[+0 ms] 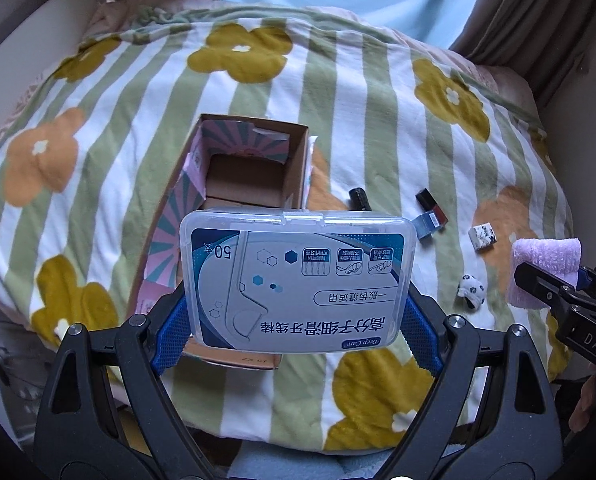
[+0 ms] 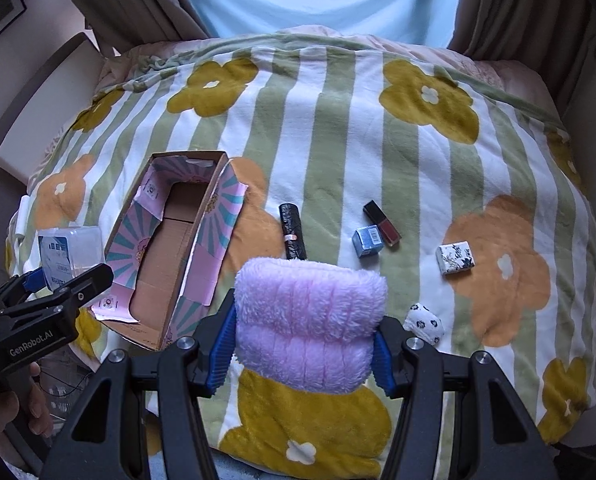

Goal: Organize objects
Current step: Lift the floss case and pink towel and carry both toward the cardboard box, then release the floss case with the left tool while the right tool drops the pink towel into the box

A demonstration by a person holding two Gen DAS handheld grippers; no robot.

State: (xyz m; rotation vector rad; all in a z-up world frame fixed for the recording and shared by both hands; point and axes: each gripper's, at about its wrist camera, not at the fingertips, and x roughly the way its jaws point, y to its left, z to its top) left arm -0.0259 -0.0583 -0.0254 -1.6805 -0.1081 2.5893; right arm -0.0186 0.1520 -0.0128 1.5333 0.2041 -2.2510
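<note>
The left tongs [image 1: 295,312] grip a clear floss-pick case [image 1: 295,278] above the near end of the open cardboard box [image 2: 169,252], while the right tongs [image 2: 304,346] clamp a folded lilac towel [image 2: 310,320]. Beyond them, on the flowered blanket [image 2: 338,120], lie a black tube [image 2: 292,232], a small blue box [image 2: 367,242] and a red lip gloss [image 2: 382,223].

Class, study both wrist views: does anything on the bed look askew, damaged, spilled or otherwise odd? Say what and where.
Nothing is spilled or broken. The cardboard box lies at an angle to the blanket's stripes, and its pink printed liner is creased along the rim. Small items lie scattered to its right: black tube, nail polish, blue box.
</note>
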